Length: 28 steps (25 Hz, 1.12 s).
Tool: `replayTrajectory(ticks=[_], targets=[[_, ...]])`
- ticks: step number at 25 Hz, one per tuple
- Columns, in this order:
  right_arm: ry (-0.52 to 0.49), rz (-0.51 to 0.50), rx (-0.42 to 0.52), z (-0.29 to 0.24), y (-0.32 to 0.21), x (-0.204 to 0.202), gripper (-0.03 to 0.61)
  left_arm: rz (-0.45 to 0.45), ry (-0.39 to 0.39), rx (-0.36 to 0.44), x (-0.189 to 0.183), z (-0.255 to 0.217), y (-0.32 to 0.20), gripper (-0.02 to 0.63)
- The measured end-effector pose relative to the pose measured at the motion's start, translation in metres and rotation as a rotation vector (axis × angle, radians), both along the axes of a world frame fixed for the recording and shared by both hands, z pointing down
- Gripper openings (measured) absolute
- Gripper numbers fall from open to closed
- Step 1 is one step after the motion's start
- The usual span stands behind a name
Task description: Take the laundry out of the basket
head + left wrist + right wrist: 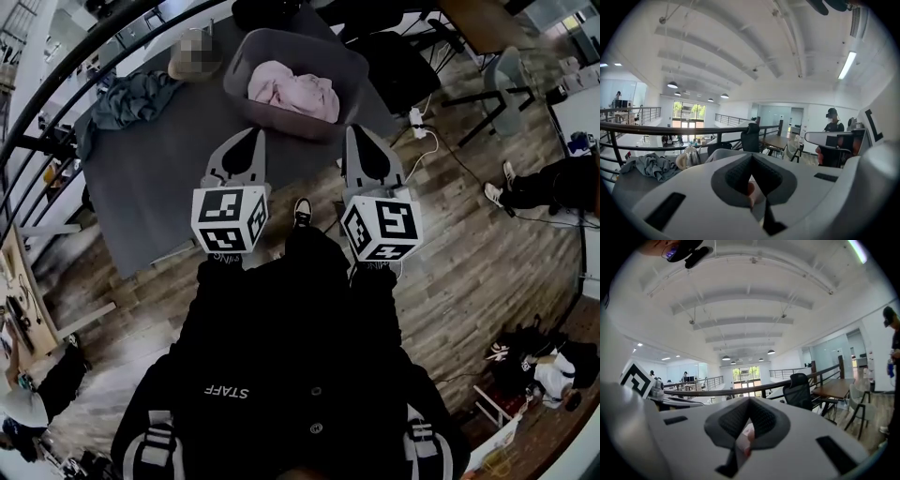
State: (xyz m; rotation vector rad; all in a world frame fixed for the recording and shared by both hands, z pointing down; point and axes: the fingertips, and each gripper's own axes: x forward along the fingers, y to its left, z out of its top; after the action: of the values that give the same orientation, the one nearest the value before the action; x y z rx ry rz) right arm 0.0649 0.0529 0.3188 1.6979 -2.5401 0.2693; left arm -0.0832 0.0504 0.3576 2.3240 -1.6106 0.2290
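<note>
A grey laundry basket [309, 120] stands on the far part of a dark grey table [173, 183], with pink laundry [295, 89] bunched inside it. A blue-grey garment [131, 98] lies on the table's far left, and shows as well in the left gripper view [651, 166]. My left gripper [251, 133] is just short of the basket's near left corner, and my right gripper [360, 129] is at its near right corner. Both point nearly level. The jaws of both grippers [751, 155] [750, 399] meet at the tips, with nothing held. A little pink shows through the gap below the tips.
A metal kettle [691, 157] stands on the table beside the garment. A black office chair [394, 56] and a white power strip [419, 122] with its cable are right of the table. A black railing [56, 103] runs behind. A person's legs [534, 187] are at the right.
</note>
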Motion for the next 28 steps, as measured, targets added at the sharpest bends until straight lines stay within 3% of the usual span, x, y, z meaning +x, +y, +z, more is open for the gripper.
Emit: replayTrajectory(ticks=[13,22,28], targets=[[-0.006,-0.094,-0.084,0.028,-0.118,0.024,0.012,-0.04,-0.046,-0.072,0.033,0.021,-0.125,-0.002],[0.011,-0.093,-0.204,0.073,-0.157,0.023,0.012,-0.031,-0.047,-0.174,0.033,0.062,-0.157,-0.002],[0.061,-0.065,-0.329,0.109,-0.169,0.013,0.012,0.029,-0.044,-0.247,0.028,0.087,-0.17,-0.002]])
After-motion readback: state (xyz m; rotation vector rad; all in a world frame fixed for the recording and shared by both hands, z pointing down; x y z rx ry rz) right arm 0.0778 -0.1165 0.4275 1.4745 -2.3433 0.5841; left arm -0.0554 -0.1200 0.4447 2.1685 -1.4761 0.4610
